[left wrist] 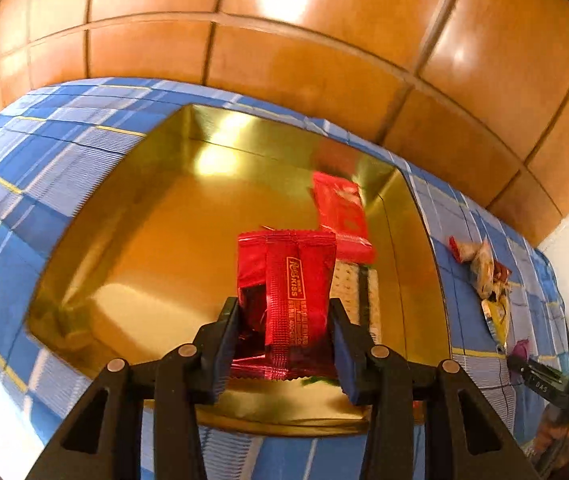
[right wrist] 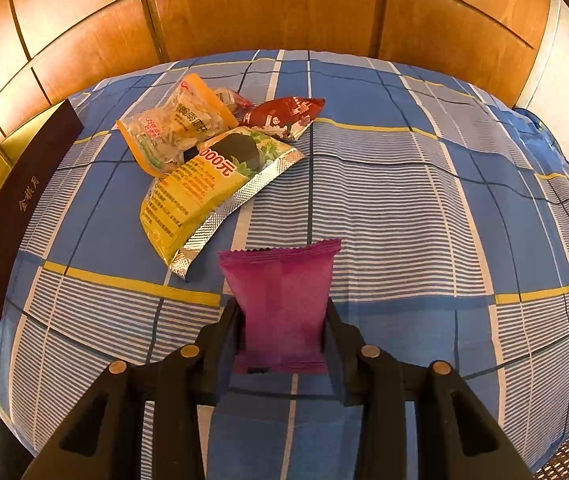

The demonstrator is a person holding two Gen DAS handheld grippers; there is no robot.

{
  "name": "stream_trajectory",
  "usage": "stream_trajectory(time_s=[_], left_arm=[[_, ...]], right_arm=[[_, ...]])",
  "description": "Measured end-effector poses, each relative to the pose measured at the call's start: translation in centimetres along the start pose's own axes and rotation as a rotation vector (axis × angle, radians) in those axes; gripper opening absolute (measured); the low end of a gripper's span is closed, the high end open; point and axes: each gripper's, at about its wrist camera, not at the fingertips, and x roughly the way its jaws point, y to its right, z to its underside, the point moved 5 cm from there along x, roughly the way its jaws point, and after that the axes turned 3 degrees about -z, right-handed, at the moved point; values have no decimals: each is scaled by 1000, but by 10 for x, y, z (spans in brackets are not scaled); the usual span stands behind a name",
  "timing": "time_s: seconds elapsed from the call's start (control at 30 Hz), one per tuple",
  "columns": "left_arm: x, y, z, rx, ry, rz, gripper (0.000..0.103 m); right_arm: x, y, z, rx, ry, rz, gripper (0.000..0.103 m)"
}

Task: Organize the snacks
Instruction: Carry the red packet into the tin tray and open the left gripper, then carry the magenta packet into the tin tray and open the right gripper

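Observation:
My left gripper (left wrist: 284, 320) is shut on a red snack packet (left wrist: 288, 296) and holds it over the open gold box (left wrist: 156, 240). Another red packet (left wrist: 340, 212) and a pale cracker pack (left wrist: 350, 288) lie in the box at its right side. My right gripper (right wrist: 282, 320) is shut on a purple packet (right wrist: 282, 300) just above the blue checked cloth (right wrist: 404, 200). Beyond it lies a pile: a yellow packet (right wrist: 196, 200), a clear orange-edged bag (right wrist: 176, 128) and a dark red packet (right wrist: 284, 114).
The gold box's dark outer wall (right wrist: 16, 208) stands at the left of the right wrist view. The same snack pile (left wrist: 488, 280) lies right of the box in the left wrist view, with the other gripper (left wrist: 552, 384) beyond it. A wooden panelled wall (left wrist: 324, 40) runs behind.

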Motion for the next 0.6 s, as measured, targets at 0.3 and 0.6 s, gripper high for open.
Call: stream_trajectory(time_s=[0.3, 0.6], left_arm=[[16, 14, 9, 77, -19, -74, 47], [-2, 4, 10, 82, 26, -156, 55]], right_arm=[[0, 0, 0, 1, 1, 0, 39], [-1, 1, -1, 8, 0, 14, 39]])
